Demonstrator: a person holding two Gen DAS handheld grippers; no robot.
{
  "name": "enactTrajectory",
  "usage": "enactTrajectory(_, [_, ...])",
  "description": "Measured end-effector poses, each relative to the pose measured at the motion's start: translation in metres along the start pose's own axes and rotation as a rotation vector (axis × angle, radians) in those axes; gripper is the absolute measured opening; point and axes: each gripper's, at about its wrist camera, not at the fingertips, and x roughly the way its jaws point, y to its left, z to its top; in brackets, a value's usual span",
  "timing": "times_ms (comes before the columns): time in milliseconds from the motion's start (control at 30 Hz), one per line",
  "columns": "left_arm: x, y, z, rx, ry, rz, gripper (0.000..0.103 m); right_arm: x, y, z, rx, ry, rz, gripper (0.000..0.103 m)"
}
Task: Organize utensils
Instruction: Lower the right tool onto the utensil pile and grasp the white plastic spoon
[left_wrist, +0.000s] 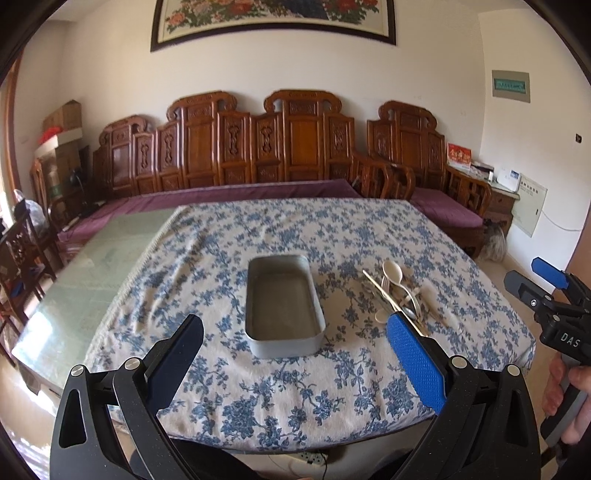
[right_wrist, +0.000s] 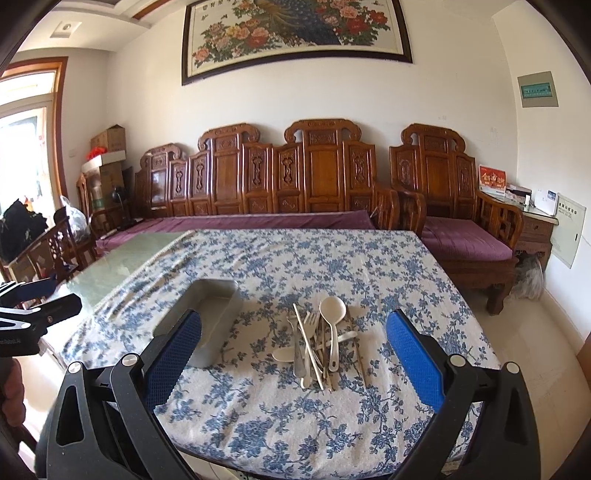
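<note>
A grey metal tray sits empty on the floral tablecloth; it also shows in the right wrist view. A pile of utensils, with cream spoons, a fork and chopsticks, lies to the tray's right; it also shows in the left wrist view. My left gripper is open and empty, held above the table's near edge in front of the tray. My right gripper is open and empty, in front of the pile. The right gripper also appears at the left wrist view's right edge.
The blue floral cloth covers most of the table; bare green glass shows at its left. A carved wooden sofa with purple cushions stands behind the table. Wooden chairs stand at the left.
</note>
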Motion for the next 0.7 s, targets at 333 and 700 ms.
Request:
enactTrajectory(333, [0.051, -0.003, -0.003, 0.024, 0.059, -0.061, 0.097, 0.061, -0.027, -0.01, 0.002, 0.073, -0.007, 0.087])
enactTrajectory(700, [0.102, -0.013, 0.004, 0.036, 0.108, -0.113, 0.086, 0.14, -0.065, -0.009, 0.031, 0.177, 0.018, 0.057])
